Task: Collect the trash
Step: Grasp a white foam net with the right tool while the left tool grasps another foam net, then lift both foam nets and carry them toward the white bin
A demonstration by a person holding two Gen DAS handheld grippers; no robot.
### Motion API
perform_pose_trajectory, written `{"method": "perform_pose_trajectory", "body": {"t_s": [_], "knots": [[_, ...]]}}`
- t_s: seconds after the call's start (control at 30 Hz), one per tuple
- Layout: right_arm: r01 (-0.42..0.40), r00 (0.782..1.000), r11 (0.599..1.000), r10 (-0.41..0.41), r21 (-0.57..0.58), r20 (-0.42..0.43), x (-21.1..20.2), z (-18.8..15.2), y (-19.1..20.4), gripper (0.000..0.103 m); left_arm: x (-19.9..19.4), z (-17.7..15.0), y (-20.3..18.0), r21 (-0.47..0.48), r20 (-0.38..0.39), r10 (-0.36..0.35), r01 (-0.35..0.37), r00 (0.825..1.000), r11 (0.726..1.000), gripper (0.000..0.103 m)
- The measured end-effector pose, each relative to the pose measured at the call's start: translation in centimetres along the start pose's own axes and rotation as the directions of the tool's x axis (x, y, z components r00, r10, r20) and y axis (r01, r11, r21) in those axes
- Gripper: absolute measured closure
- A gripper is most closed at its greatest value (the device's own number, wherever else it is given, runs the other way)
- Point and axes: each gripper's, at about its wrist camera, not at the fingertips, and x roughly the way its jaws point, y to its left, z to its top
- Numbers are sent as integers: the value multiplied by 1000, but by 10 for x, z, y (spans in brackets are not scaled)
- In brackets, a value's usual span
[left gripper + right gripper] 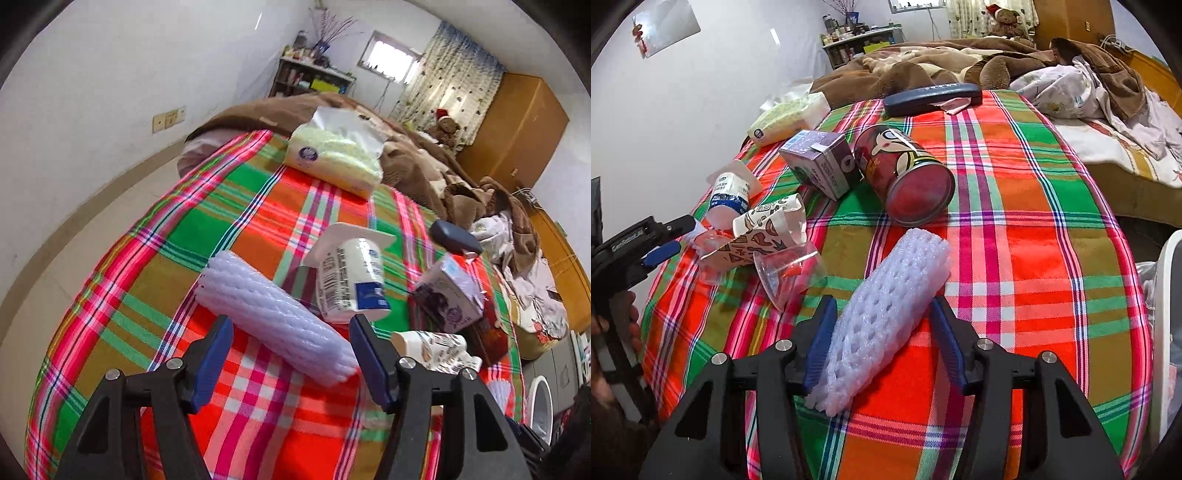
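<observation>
A white foam net sleeve (886, 317) lies on the plaid cloth between the fingers of my open right gripper (882, 314); the left pad touches it. A second foam sleeve (273, 317) lies between the open fingers of my left gripper (290, 325), which also shows at the left edge of the right wrist view (674, 236). Around it lie a white yogurt bottle (351, 284), a purple carton (823, 166), a red can (905, 173), a crumpled paper cup (764, 229) and a clear plastic cup (790, 273).
The plaid cloth (1034, 240) covers a rounded surface. A tissue pack (336, 155) and a dark glasses case (932, 98) lie at its far side. Behind is a bed with brown blankets (923, 66). A white bin rim (1167, 332) stands at the right.
</observation>
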Motion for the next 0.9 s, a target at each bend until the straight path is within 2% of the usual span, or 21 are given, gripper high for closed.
{"method": "perform_pose_trajectory", "body": {"t_s": [0.17, 0.27, 0.37, 0.5, 0.63, 0.9], "knots": [[3, 1000, 1000, -3, -7, 6, 0, 1, -2, 59, 17, 7, 4, -21, -12, 67, -68, 998, 997, 38], [6, 1000, 1000, -6, -11, 15, -2, 1, -3, 63, 27, 8, 8, -48, -40, 69, -71, 997, 996, 39], [12, 1000, 1000, -11, -17, 25, -3, 1, -3, 65, 30, 5, 2, -20, -39, 79, -79, 996, 997, 47], [8, 999, 1000, -8, -14, 36, -6, 1, -6, 67, 30, 5, -4, -2, -43, 60, -61, 997, 998, 66], [7, 999, 1000, -6, -15, 47, -8, 1, -8, 71, 25, 1, -12, 29, -31, 55, -54, 998, 998, 75], [-5, 998, 1000, 5, 1, 70, -16, 1, -14, 75, 4, -8, -22, 71, 6, 55, -56, 998, 996, 76]]}}
